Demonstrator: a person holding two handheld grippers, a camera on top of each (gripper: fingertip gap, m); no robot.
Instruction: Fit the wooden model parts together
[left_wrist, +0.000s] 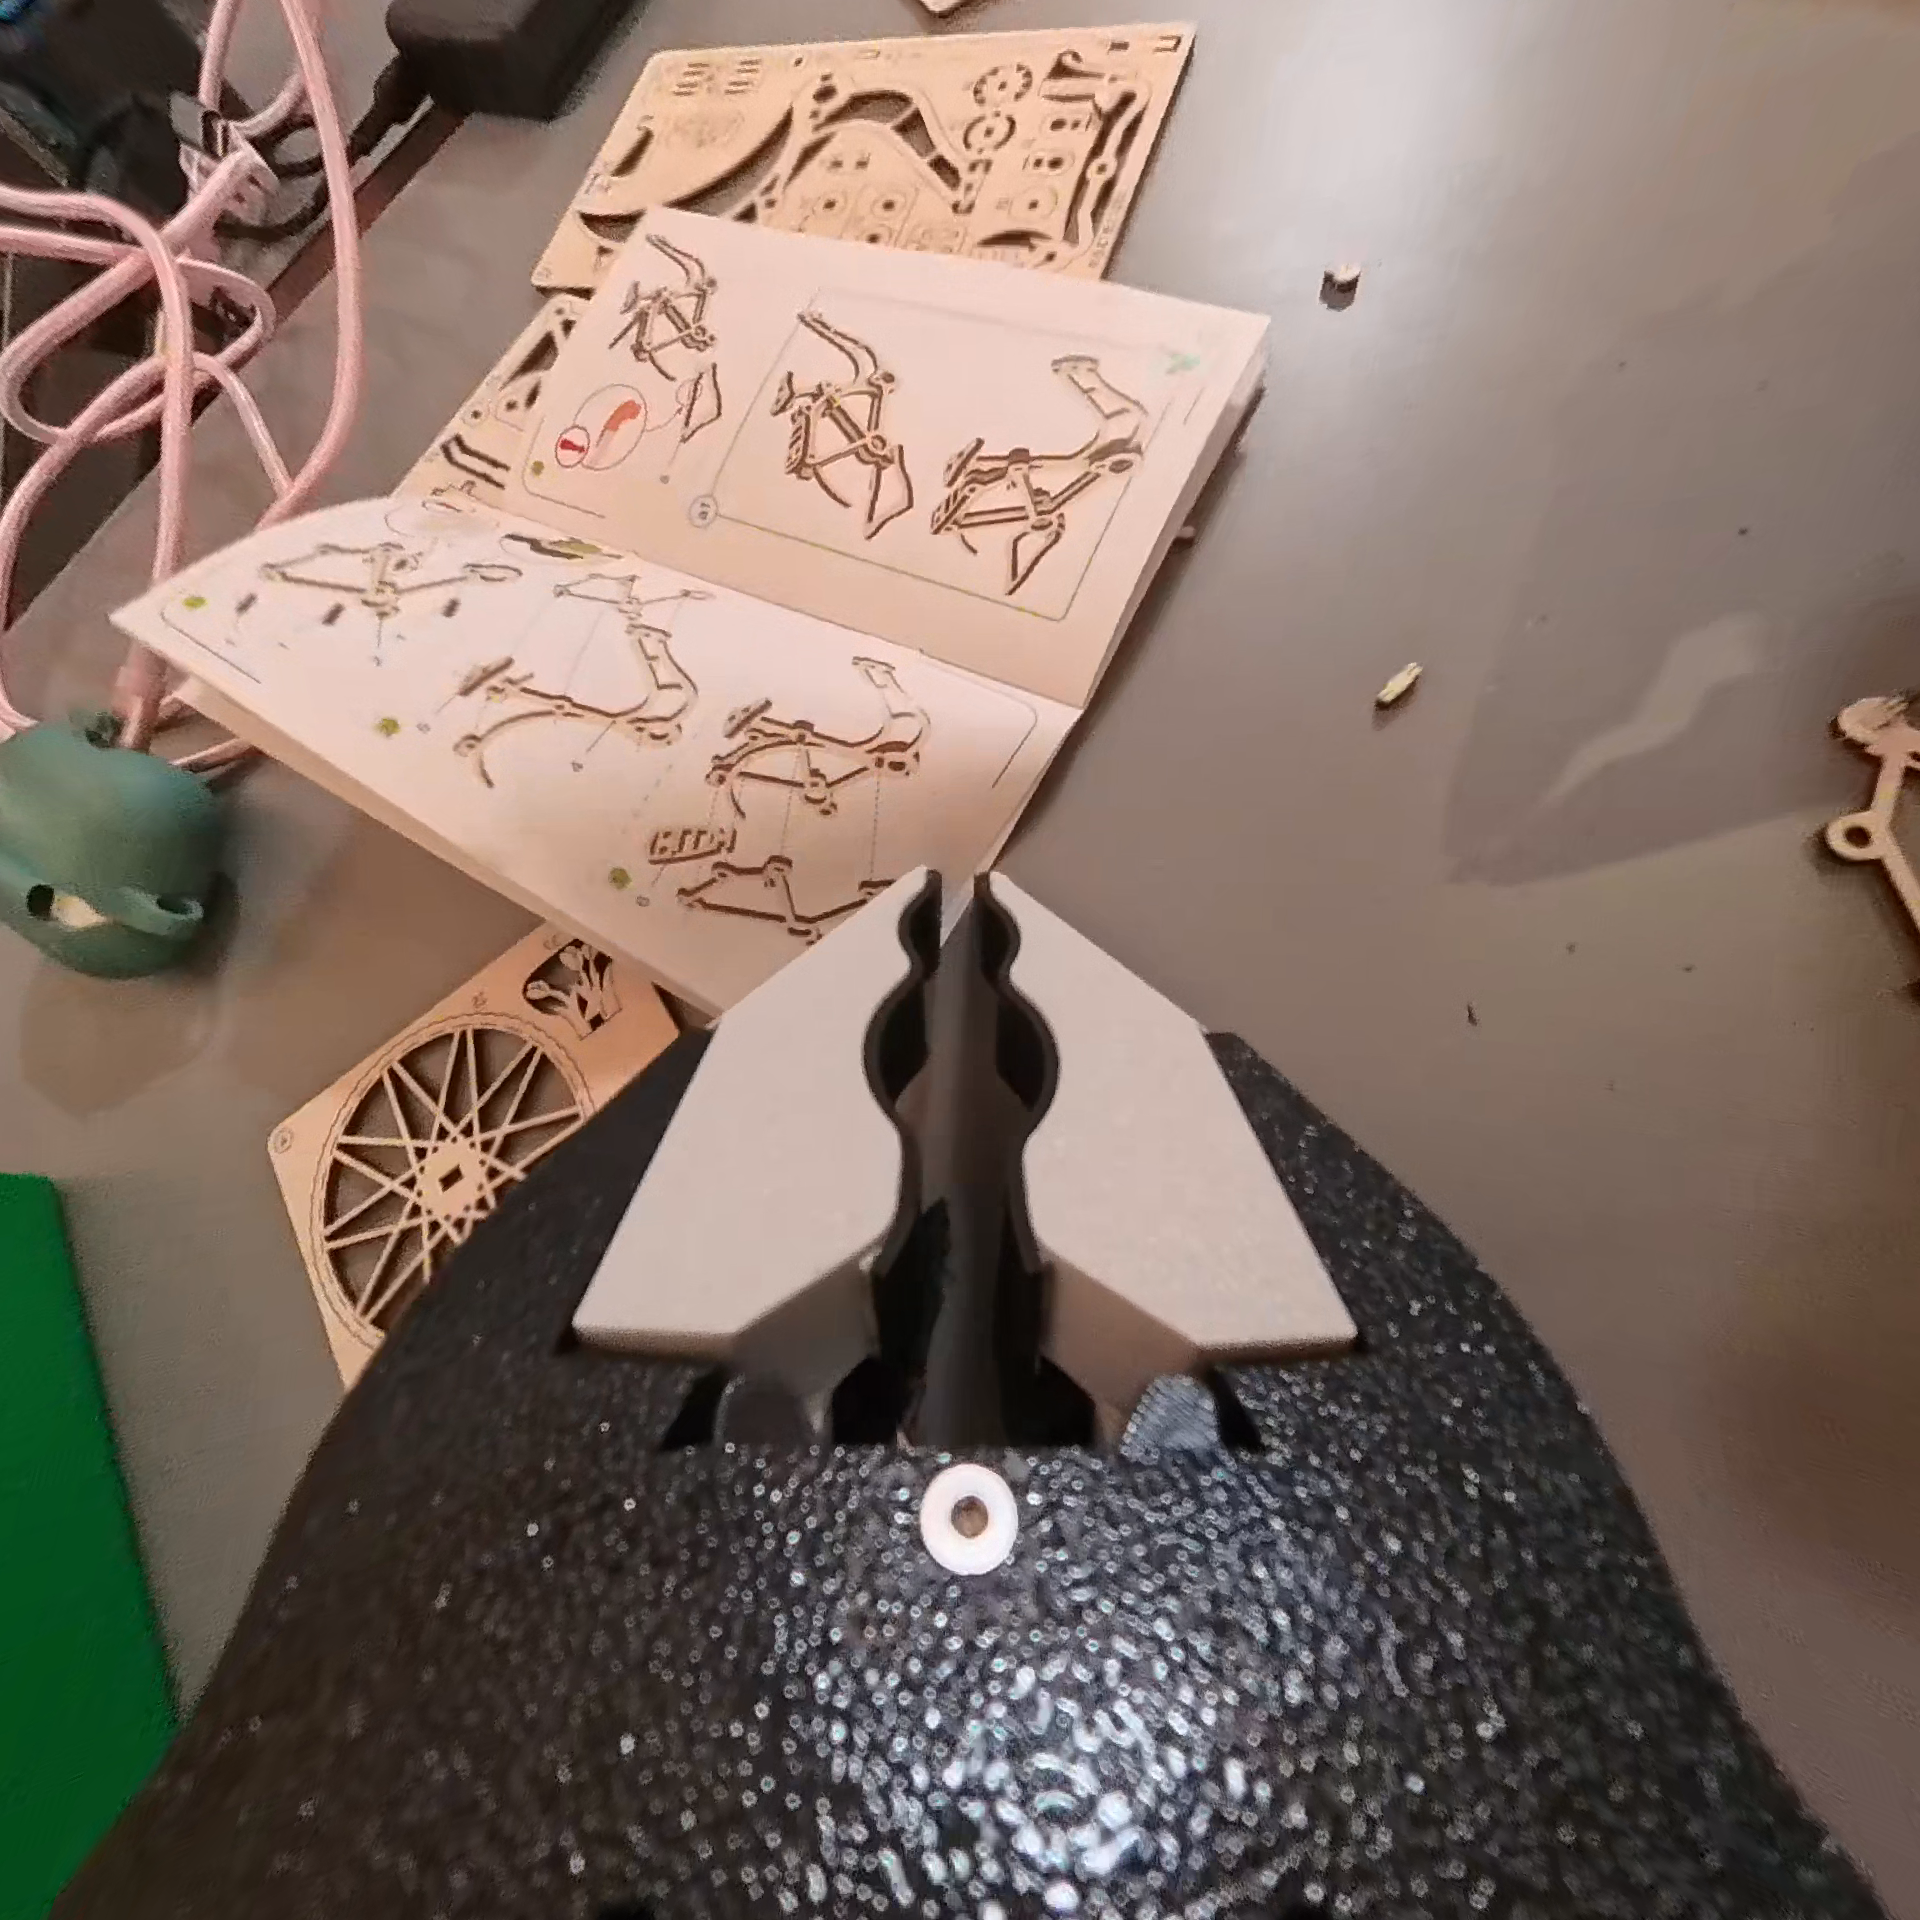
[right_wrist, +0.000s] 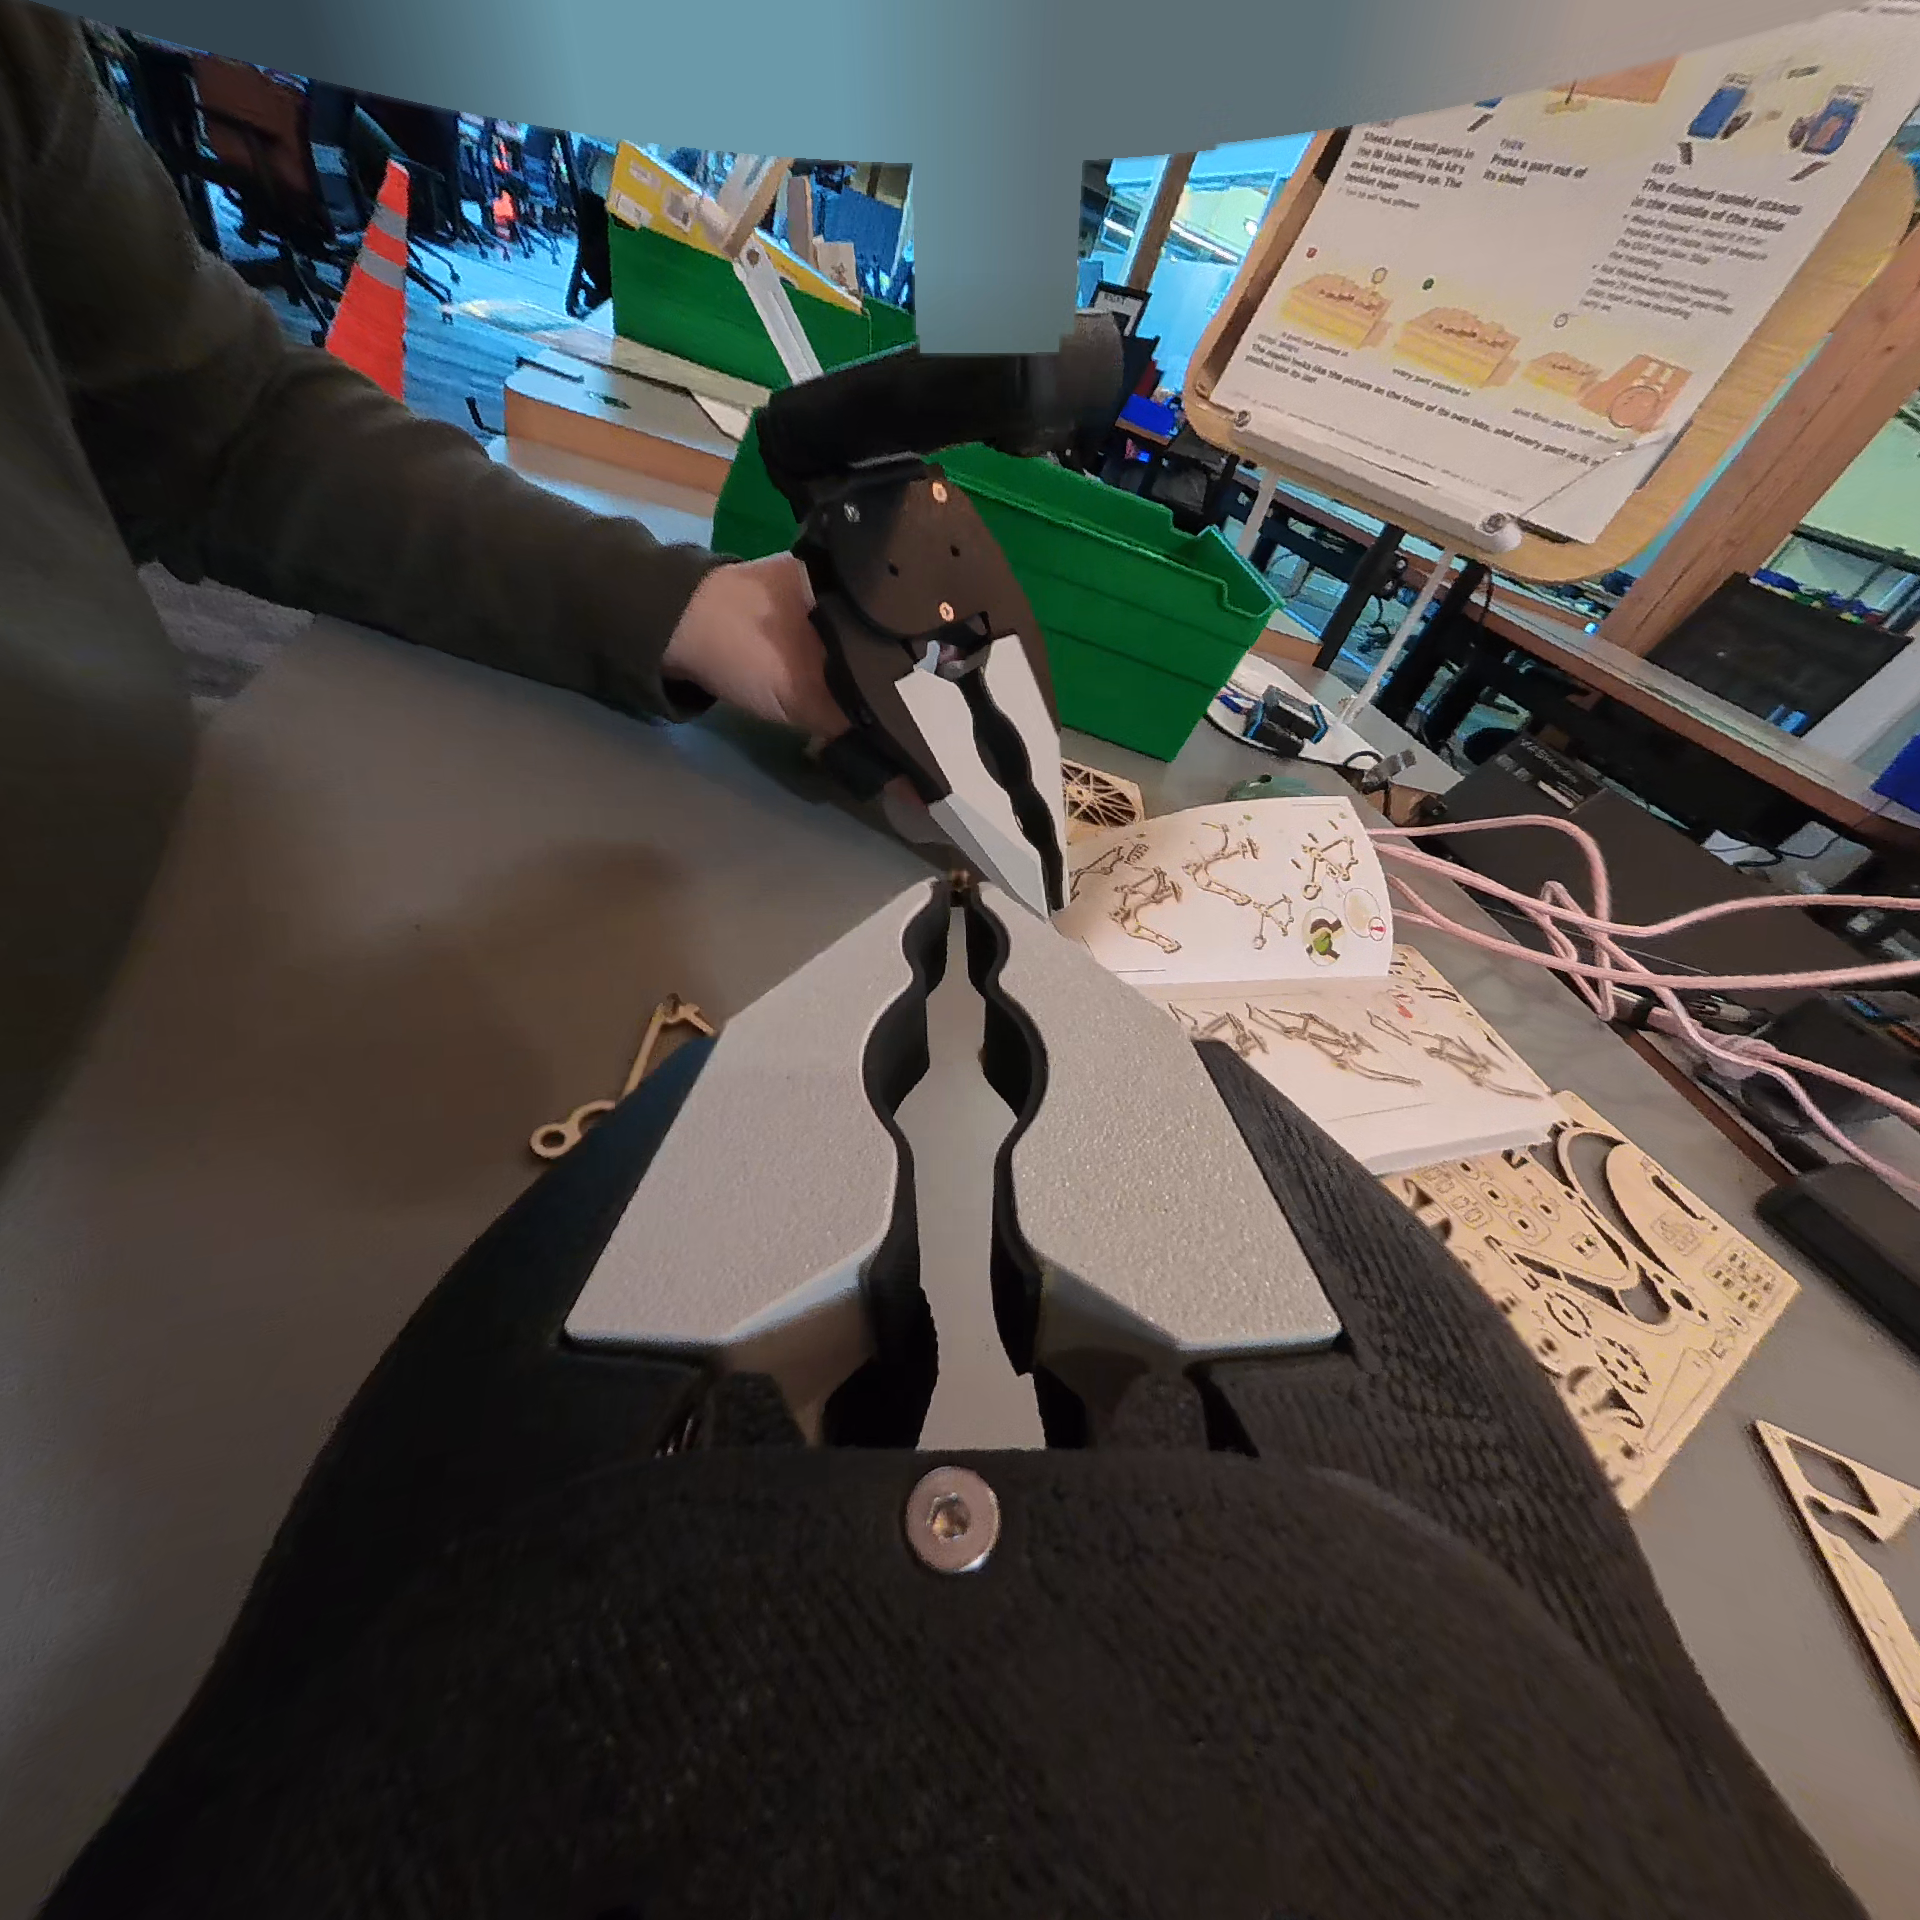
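Observation:
My right gripper is shut on a tiny brown wooden part that just peeks out at its fingertips, held above the grey table. My left gripper hovers over the near corner of the open instruction booklet. Its jaws stand a narrow slit apart with nothing between them. The left gripper also shows in the right wrist view, tips down beside the booklet, just right of my right fingertips. A flat wooden linkage part lies on the table left of my right gripper and at the right edge of the left wrist view.
Laser-cut wooden sheets lie behind the booklet, under its near edge with a spoked wheel, and at my right. Two small wooden bits are loose. Pink cables, a teal object and a green bin are nearby. There is about 15 cm between the tips of the two grippers.

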